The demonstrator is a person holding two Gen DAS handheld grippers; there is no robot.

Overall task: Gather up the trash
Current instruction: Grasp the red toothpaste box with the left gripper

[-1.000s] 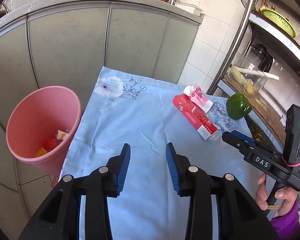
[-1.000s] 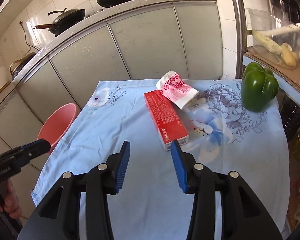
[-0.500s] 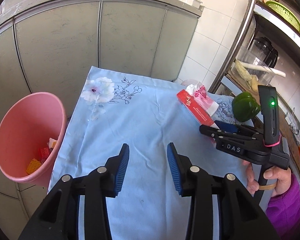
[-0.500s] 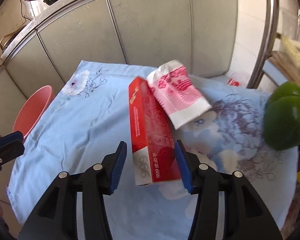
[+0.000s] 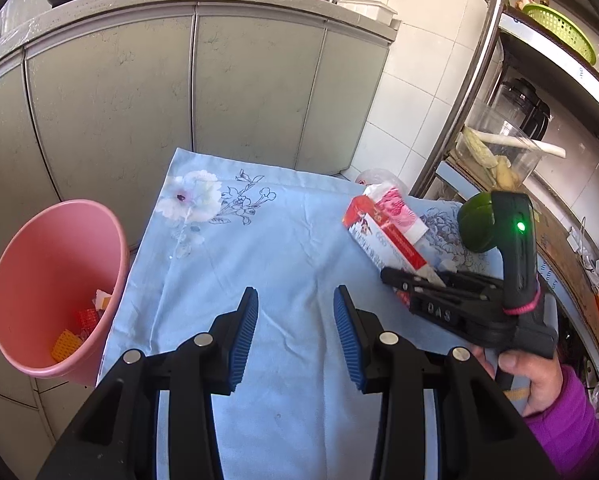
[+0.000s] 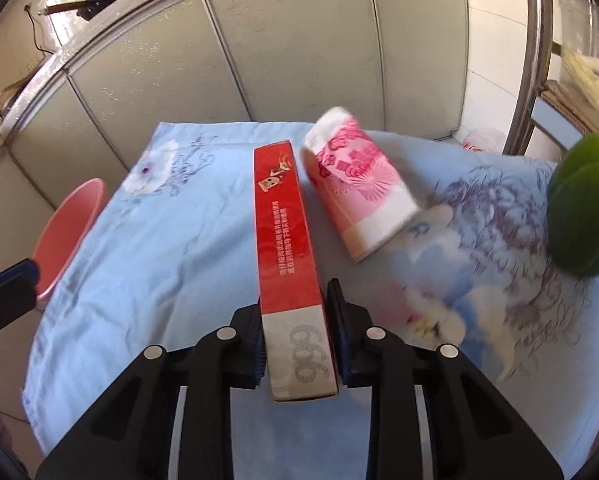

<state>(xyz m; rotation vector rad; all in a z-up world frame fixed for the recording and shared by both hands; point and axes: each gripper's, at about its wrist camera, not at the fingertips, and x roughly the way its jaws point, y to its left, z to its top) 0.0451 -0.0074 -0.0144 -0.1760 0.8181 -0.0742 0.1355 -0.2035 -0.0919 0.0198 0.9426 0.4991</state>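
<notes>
Table: small one under a pale blue floral cloth (image 5: 283, 248), pushed up against the grey kitchen cabinets.
Bin: pink bucket (image 5: 47, 280) stood on the floor just off the table's left edge, with a few orange and red scraps already in the bottom.
Right gripper (image 6: 295, 340): fingers were clamped on the near end of the red box, one blue pad on each long side. From the left camera you could see the person's hand in a purple sleeve holding it over the table's right side.
Left gripper (image 5: 295, 332): fingers were spread apart with nothing between them, hanging over the near middle of the cloth.
Red box (image 6: 287, 240): long carton with a white "999" end, lying toward the far right part of the table, its far end pointing at the cabinets. Couldn't tell if it was lifted off the cloth or not.
Pepper: green bell pepper (image 6: 583, 208) sat by the table's right edge.
Pink packet (image 6: 359, 184): white and pink tissue pack just right of the red box, near the far edge, a bit blurry.
</notes>
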